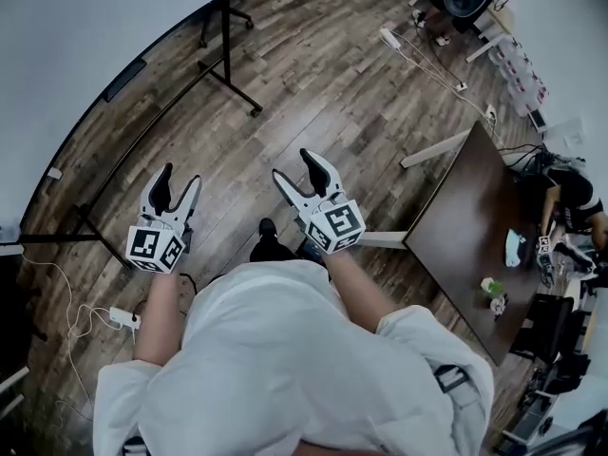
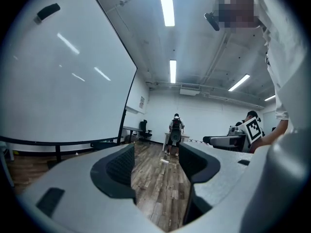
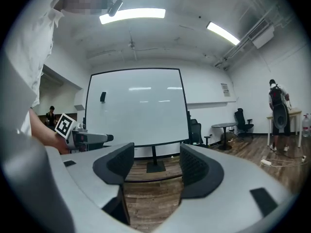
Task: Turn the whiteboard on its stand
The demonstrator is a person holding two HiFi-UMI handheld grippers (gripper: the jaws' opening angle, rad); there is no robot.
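Note:
The whiteboard is a large white panel in a black frame at the upper left of the head view, on a black stand with wheeled feet. It fills the left of the left gripper view and stands straight ahead, some way off, in the right gripper view. My left gripper is held level over the wood floor, open and empty, apart from the board. Beside it, my right gripper is open too, with nothing between its jaws.
A dark brown table stands to the right, with a seated person beyond it. A power strip and its cable lie on the floor at the back, another strip at the left. A person with a backpack stands far off.

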